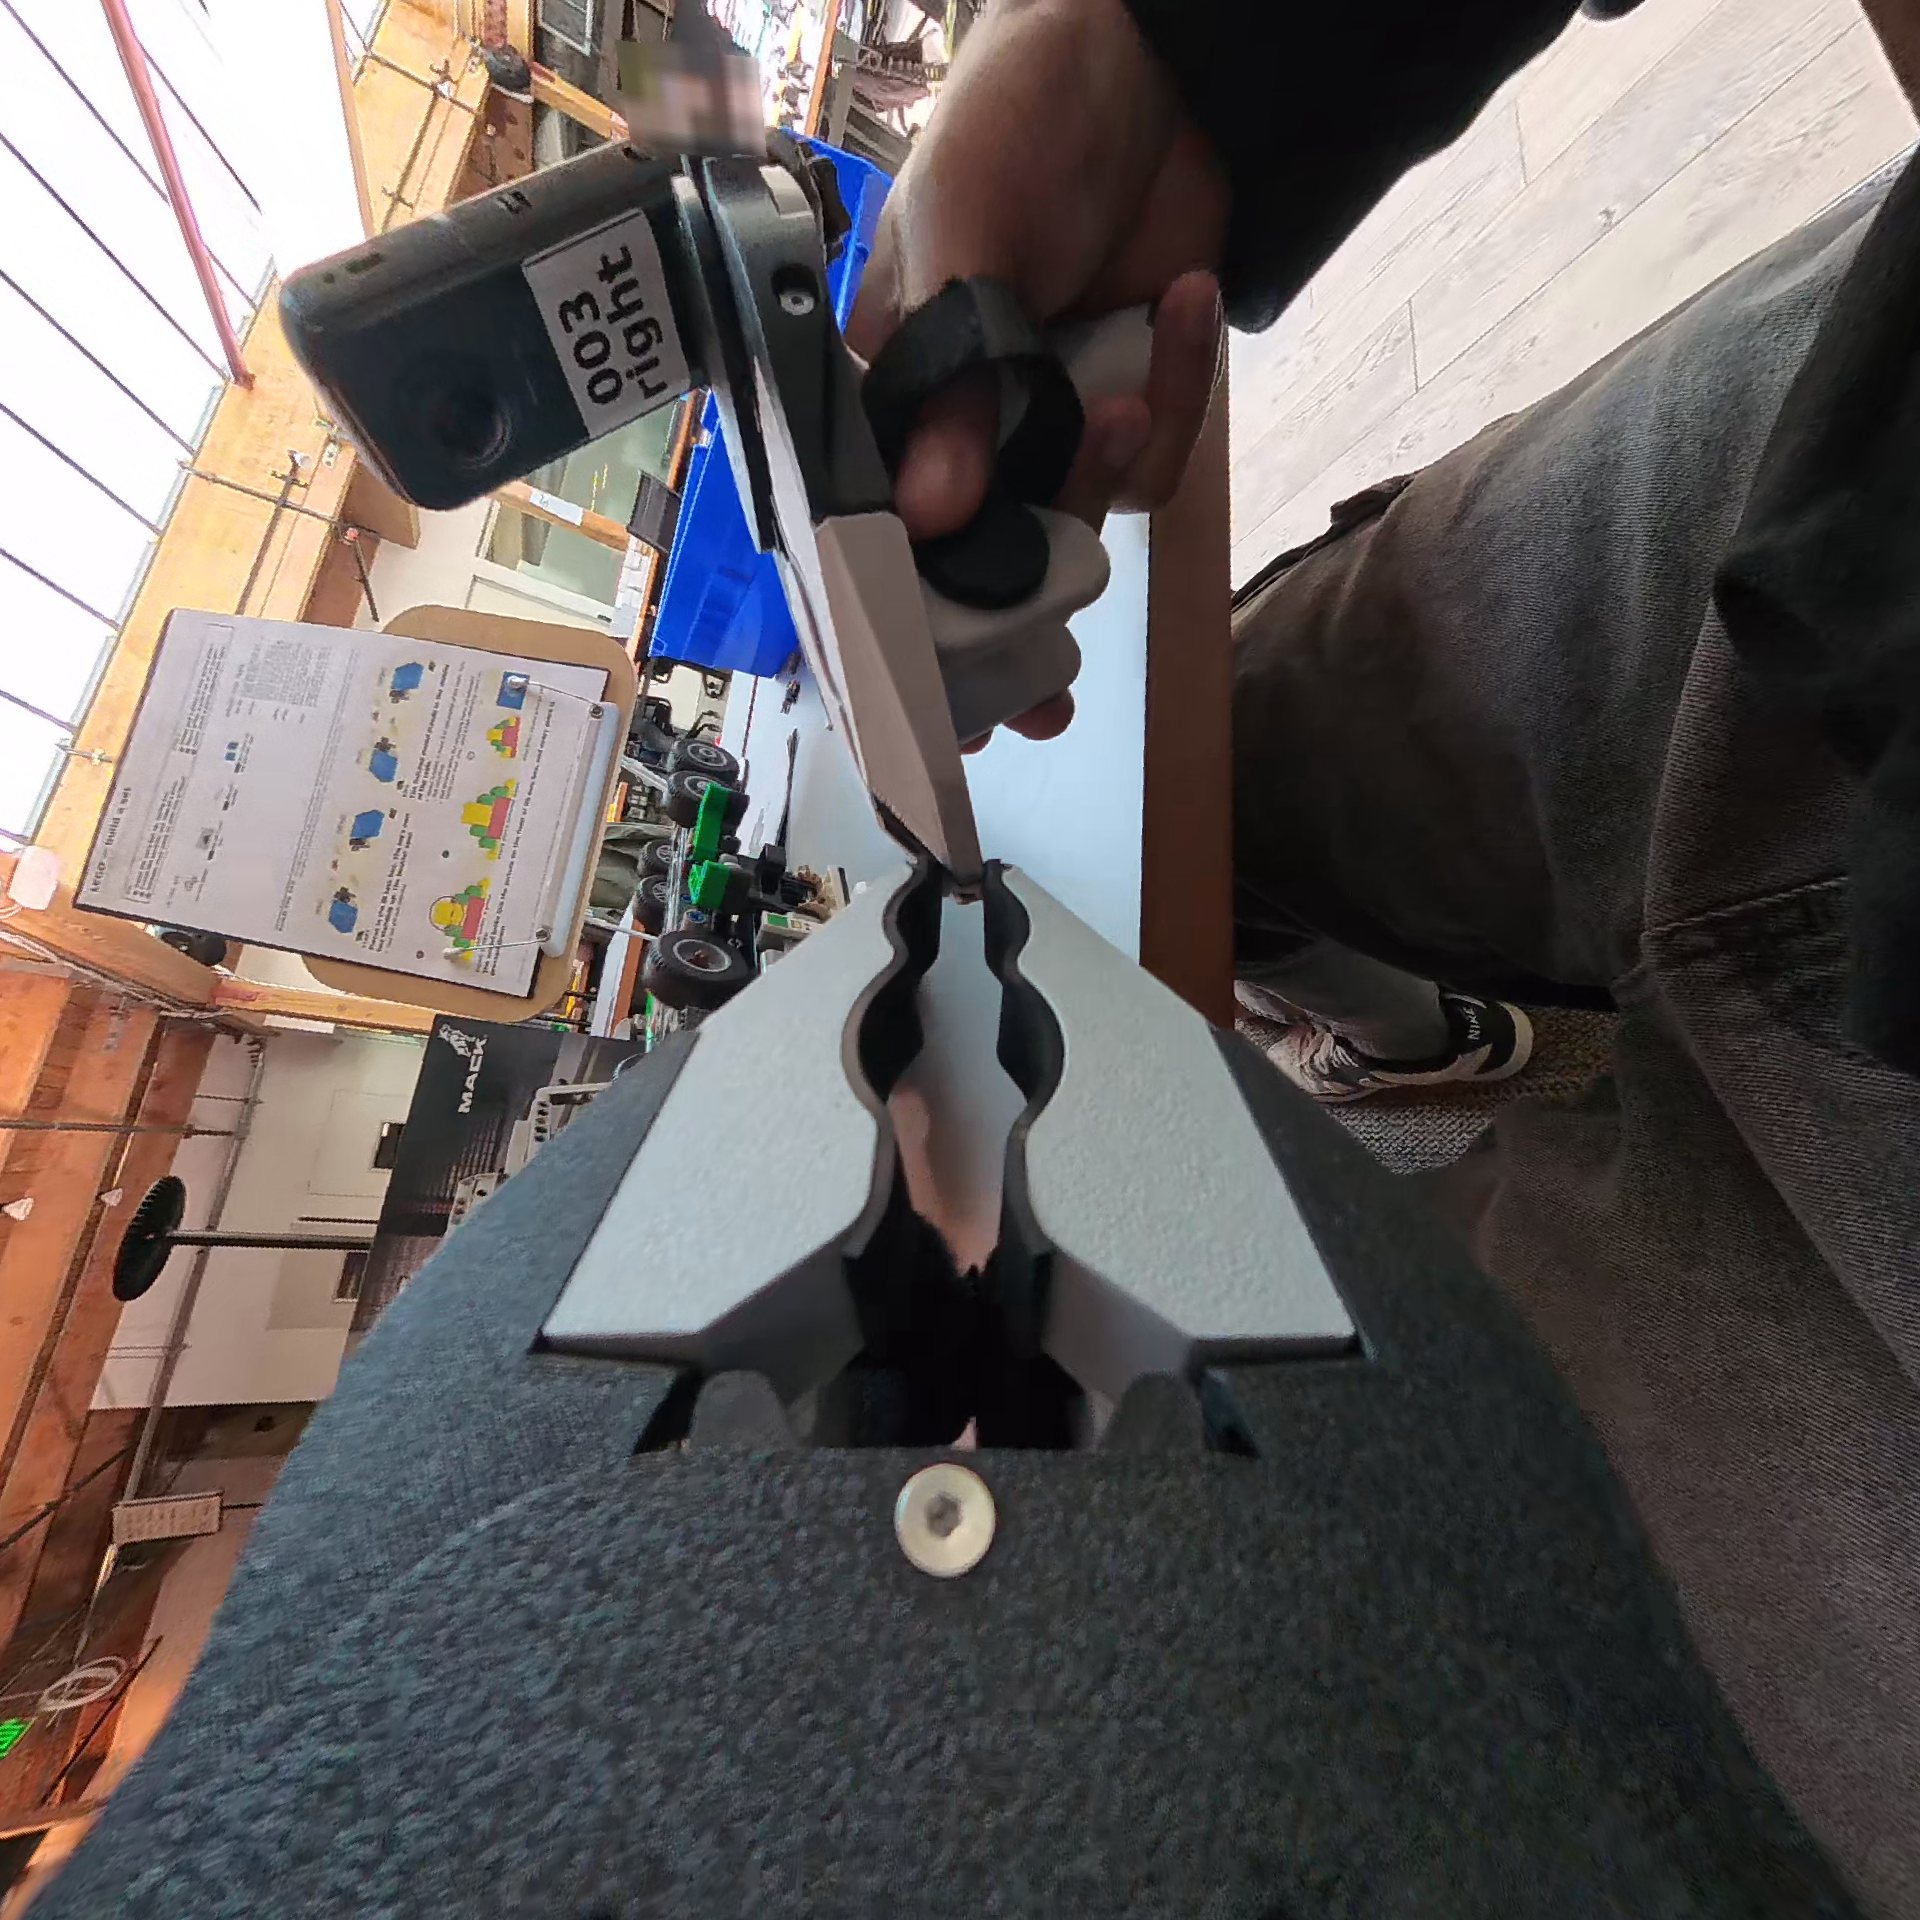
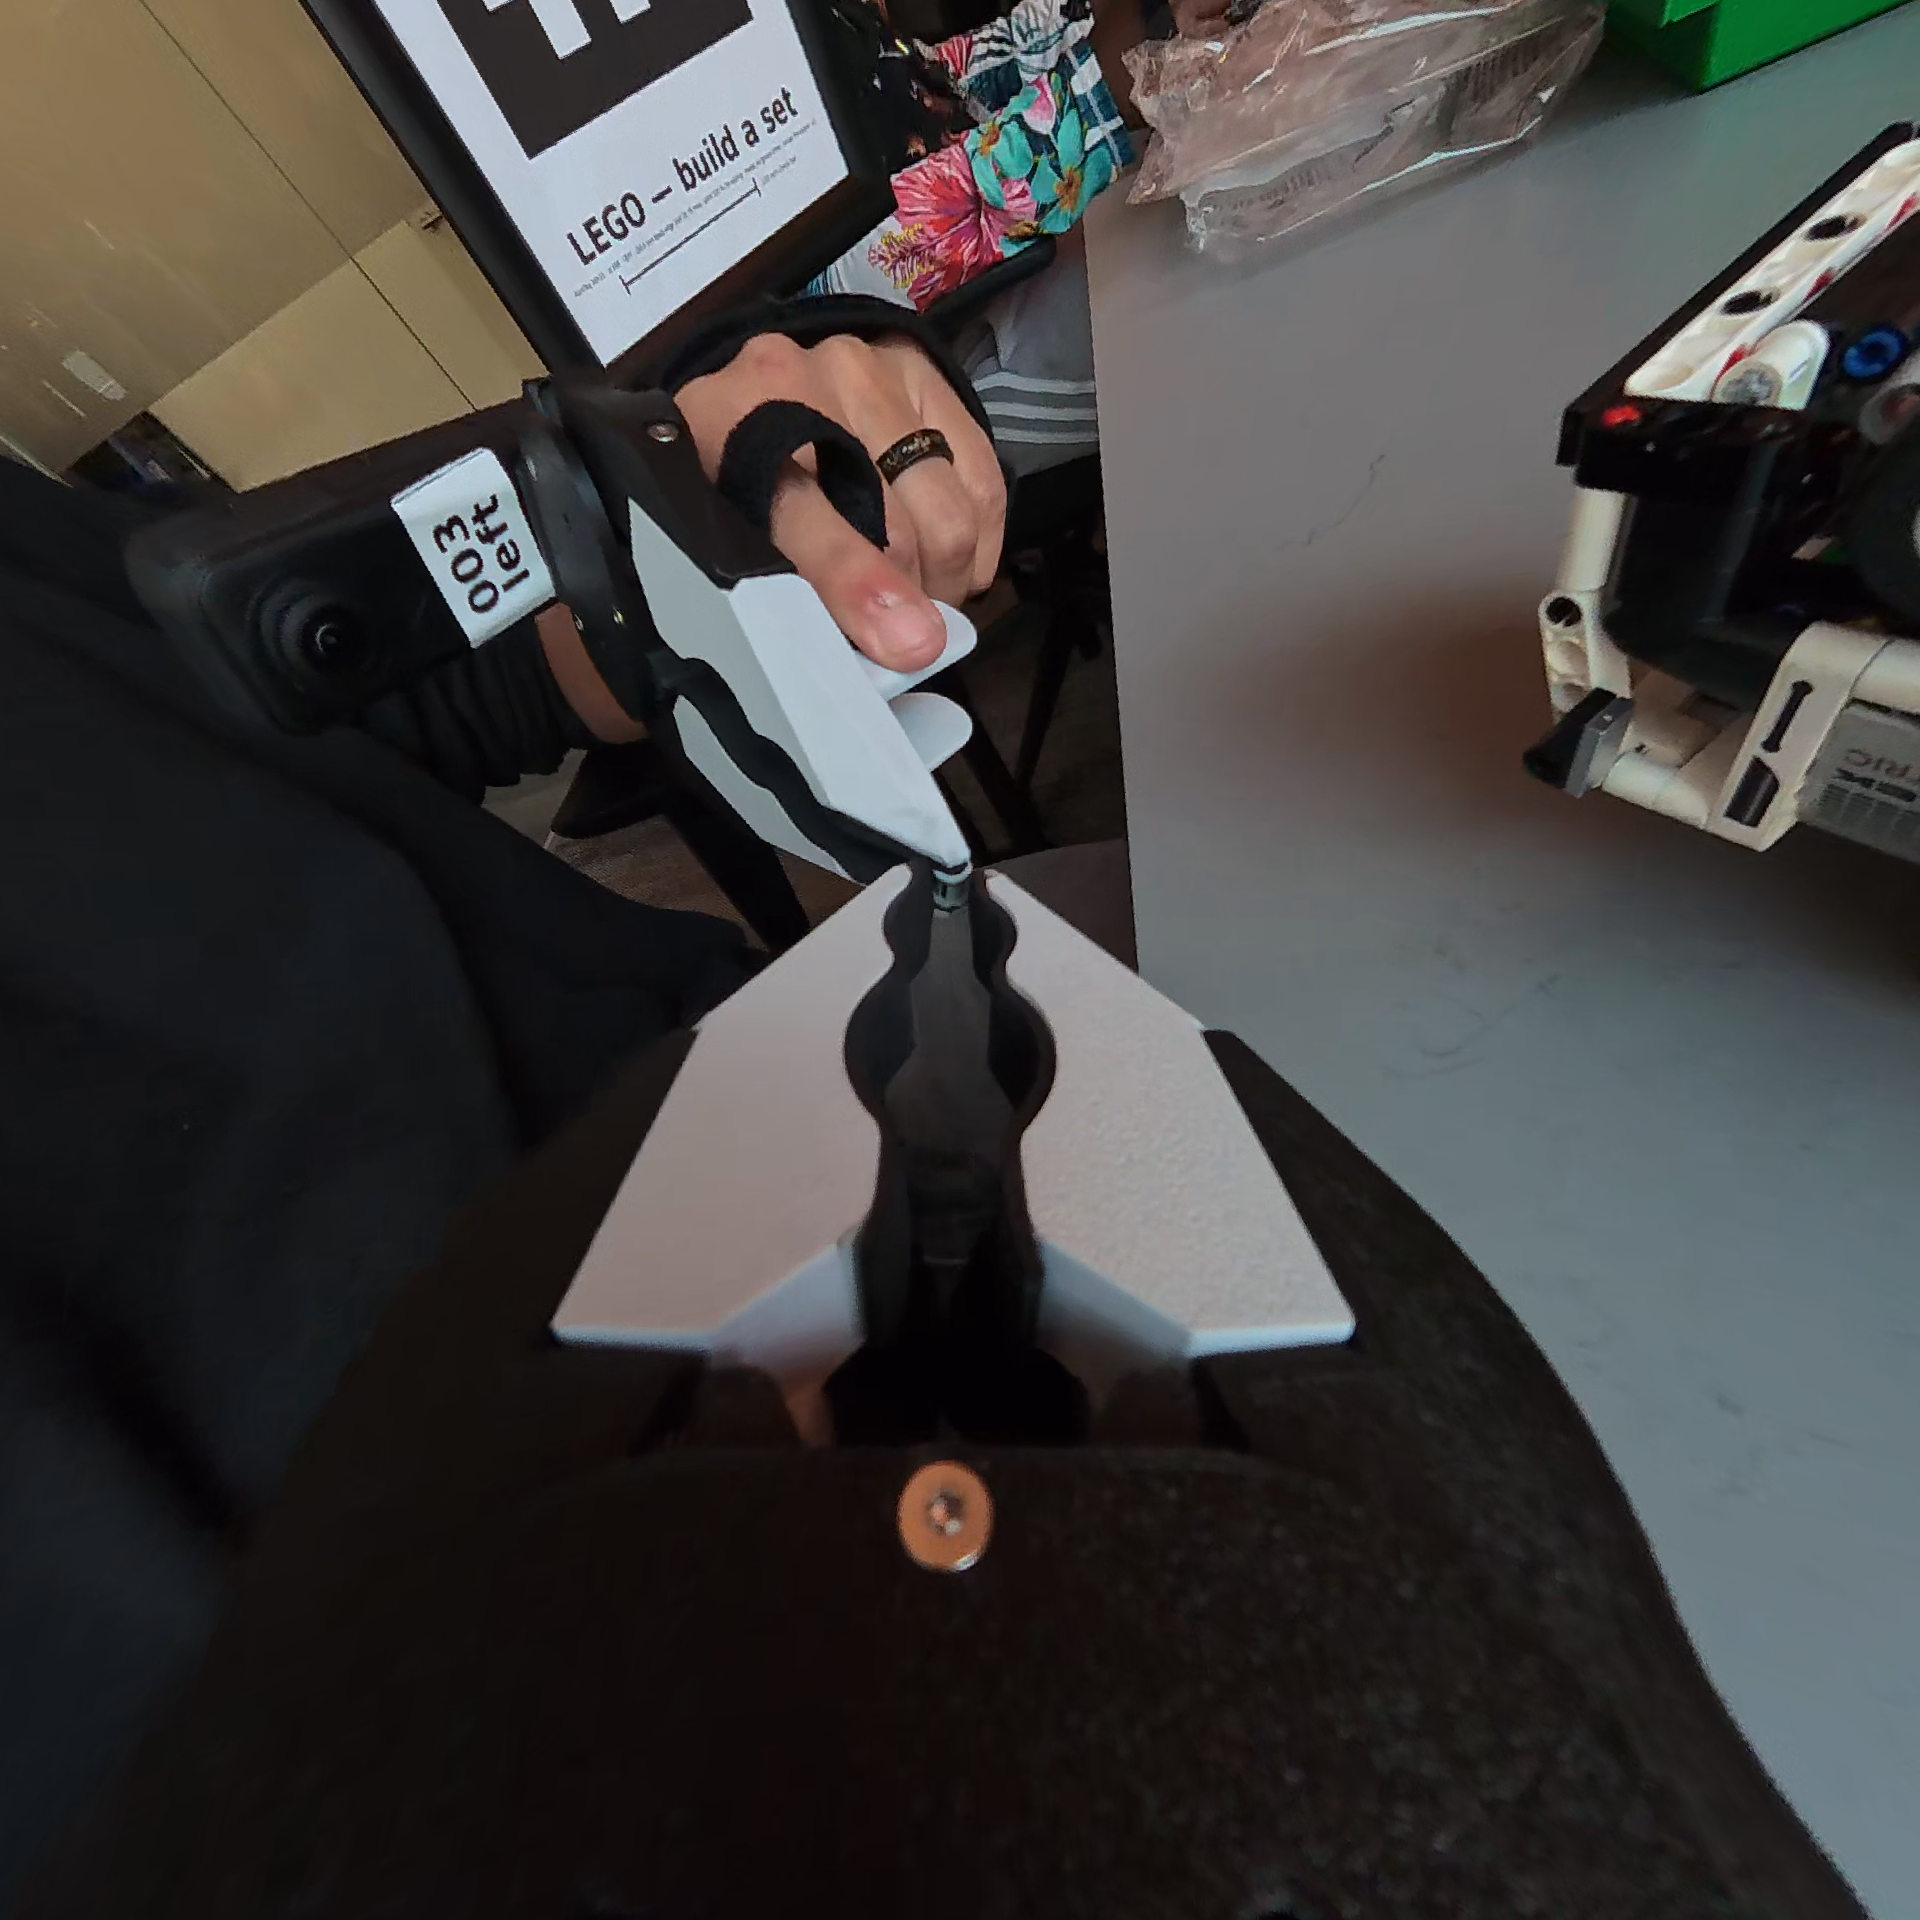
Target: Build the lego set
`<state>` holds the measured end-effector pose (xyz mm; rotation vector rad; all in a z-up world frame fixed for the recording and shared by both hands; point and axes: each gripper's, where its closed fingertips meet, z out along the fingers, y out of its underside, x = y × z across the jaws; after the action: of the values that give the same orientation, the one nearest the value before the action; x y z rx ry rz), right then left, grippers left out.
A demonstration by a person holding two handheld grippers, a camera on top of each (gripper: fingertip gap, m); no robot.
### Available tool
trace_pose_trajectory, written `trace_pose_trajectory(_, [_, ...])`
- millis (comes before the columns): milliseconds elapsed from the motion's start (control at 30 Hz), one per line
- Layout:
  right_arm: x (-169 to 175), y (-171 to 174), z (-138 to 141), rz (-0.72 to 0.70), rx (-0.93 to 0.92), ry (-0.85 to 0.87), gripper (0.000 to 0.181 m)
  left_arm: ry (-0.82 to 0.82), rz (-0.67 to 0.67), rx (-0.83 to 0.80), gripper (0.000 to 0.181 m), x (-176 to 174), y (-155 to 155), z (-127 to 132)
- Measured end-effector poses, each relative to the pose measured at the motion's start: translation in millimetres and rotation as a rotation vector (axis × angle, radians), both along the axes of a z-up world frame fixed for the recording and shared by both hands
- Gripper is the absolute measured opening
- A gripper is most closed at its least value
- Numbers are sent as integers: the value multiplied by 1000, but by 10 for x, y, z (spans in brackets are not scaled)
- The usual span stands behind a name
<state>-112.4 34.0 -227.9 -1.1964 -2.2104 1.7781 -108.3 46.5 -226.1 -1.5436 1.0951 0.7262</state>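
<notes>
My left gripper [image 1: 961,873] and my right gripper [image 2: 948,883] meet tip to tip above the near edge of the white table [image 2: 1455,935]. A small dark grey Lego piece [image 2: 948,899] sits between my right fingertips, and both grippers are narrowed onto it. In the left wrist view only a grey sliver of the piece [image 1: 966,889] shows where the right gripper's tip [image 1: 961,852] comes down into my left fingertips. In the right wrist view the left gripper [image 2: 940,847] reaches in from the upper left, shut at its tip. Most of the piece is hidden.
A white and black Lego truck model [image 2: 1745,623] stands at the right of the table. Clear plastic bags [image 2: 1351,114] and a green box [image 2: 1766,31] lie at the back. An instruction sheet on a clipboard [image 1: 353,790], a wheeled green model [image 1: 707,831] and a blue bin [image 1: 727,582] are beyond. The person's legs [image 1: 1558,727] are beside the table. Less than 4 cm separates the two grippers' tips.
</notes>
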Motion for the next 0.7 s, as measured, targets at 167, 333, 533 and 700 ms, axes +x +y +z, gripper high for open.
trace_pose_trajectory(167, [-66,20,60,-66,-9,45,5,-58,35,15,8,-59,14,57])
trace_pose_trajectory(333, [-210,70,184,-167,-134,71,4,-256,98,51,16,-226,64,196])
trace_pose_trajectory(533, [-411,206,269,-294,-260,74,4,-445,170,60,25,-417,159,203])
trace_pose_trajectory(700, [-481,276,386,-362,-306,155,4,-597,211,60,25,-429,201,219])
